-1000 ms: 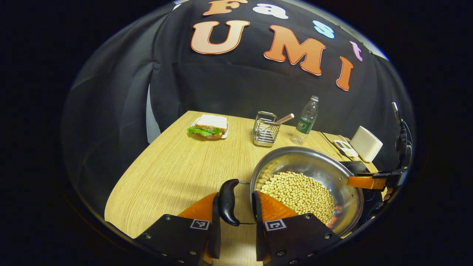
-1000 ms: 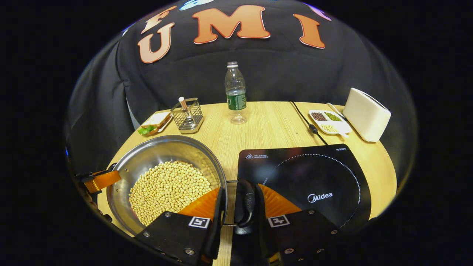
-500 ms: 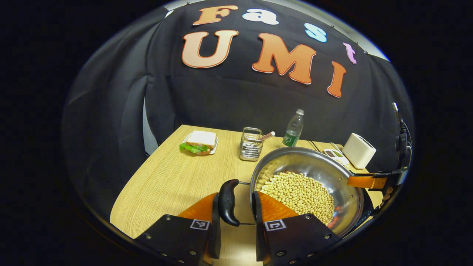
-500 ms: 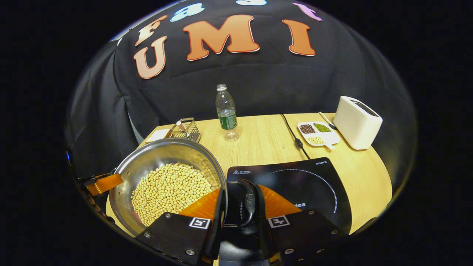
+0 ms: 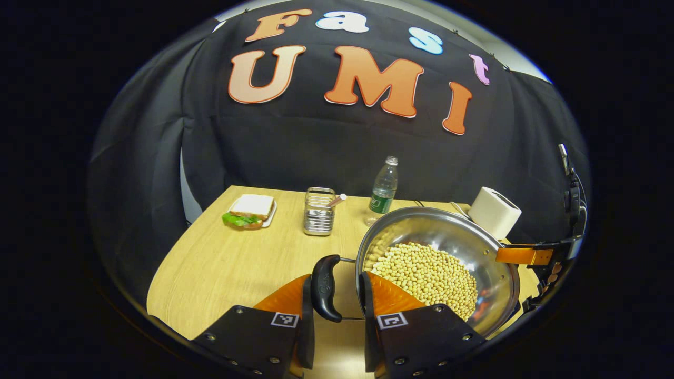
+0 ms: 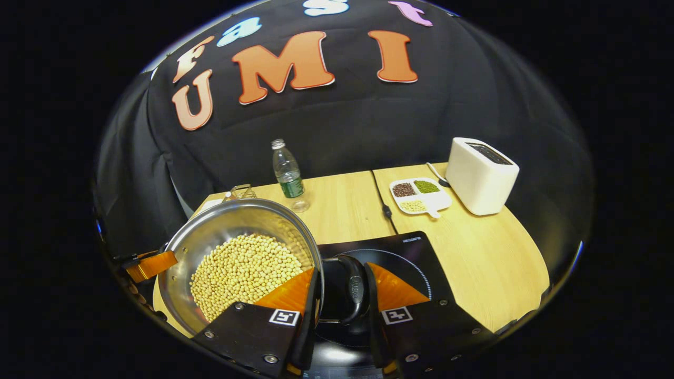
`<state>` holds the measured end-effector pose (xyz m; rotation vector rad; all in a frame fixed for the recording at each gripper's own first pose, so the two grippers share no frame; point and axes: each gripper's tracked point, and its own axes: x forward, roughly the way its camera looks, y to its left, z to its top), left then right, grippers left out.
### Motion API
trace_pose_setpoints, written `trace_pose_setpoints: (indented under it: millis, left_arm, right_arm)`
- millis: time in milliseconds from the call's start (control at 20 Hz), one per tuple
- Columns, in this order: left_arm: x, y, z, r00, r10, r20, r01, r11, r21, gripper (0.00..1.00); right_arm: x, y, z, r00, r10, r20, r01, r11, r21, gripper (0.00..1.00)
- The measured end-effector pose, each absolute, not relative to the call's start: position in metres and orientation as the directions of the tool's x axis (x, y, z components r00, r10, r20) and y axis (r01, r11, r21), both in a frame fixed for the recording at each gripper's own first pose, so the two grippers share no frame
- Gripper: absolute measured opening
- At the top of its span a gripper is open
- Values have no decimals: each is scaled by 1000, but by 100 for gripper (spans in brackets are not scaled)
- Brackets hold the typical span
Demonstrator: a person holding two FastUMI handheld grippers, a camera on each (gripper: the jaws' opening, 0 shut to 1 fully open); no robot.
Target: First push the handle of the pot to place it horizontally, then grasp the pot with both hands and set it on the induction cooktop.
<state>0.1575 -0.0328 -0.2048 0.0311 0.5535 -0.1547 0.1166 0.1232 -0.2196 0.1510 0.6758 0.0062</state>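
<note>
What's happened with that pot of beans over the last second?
Both grippers have lifted the pot off the table and are carrying it toward the induction cooktop. Each gripper stays clamped on its side handle, and the beans stay inside.

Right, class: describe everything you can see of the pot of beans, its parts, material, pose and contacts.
The pot is a wide, shallow, shiny metal pan, about half full of pale yellow beans. Each side has a black handle on a wire loop: one sits between the left gripper jaws, the other between the right gripper jaws. It appears held above the wooden table, beside and partly over the black induction cooktop.
</note>
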Motion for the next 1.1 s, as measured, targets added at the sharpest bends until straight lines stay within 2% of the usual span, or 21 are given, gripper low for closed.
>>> trace_pose_setpoints:
  millis: [50,100,300,350,400,450,500,550,1100]
  left_arm:
    - [157,-42,-207,835,-144,-531,163,987,-12,39]
    - [152,-47,-216,831,-151,-535,171,985,-13,39]
    - [156,-87,-216,821,-182,-542,208,978,-15,39]
    - [155,-96,-217,817,-191,-545,217,976,-17,40]
    - [156,-106,-219,811,-199,-549,226,974,-19,40]
    - [156,-116,-221,807,-208,-553,236,972,-23,39]
    - [155,-125,-222,801,-217,-558,244,969,-25,39]
    - [154,-135,-226,796,-225,-563,254,967,-27,39]
    - [149,-189,-258,757,-246,-605,296,955,-18,38]
  right_arm:
    - [116,115,-220,780,47,-624,52,989,138,42]
    - [116,106,-221,780,37,-624,62,989,137,43]
    - [113,70,-218,783,6,-622,109,983,146,42]
    - [111,61,-217,783,-3,-622,119,982,144,38]
    - [110,52,-217,783,-12,-622,129,981,143,42]
    - [108,43,-218,782,-21,-623,139,980,142,42]
    - [106,35,-217,782,-29,-623,148,979,140,38]
    - [104,27,-217,780,-38,-624,158,978,138,42]
    - [87,-24,-242,745,-66,-664,210,968,139,42]
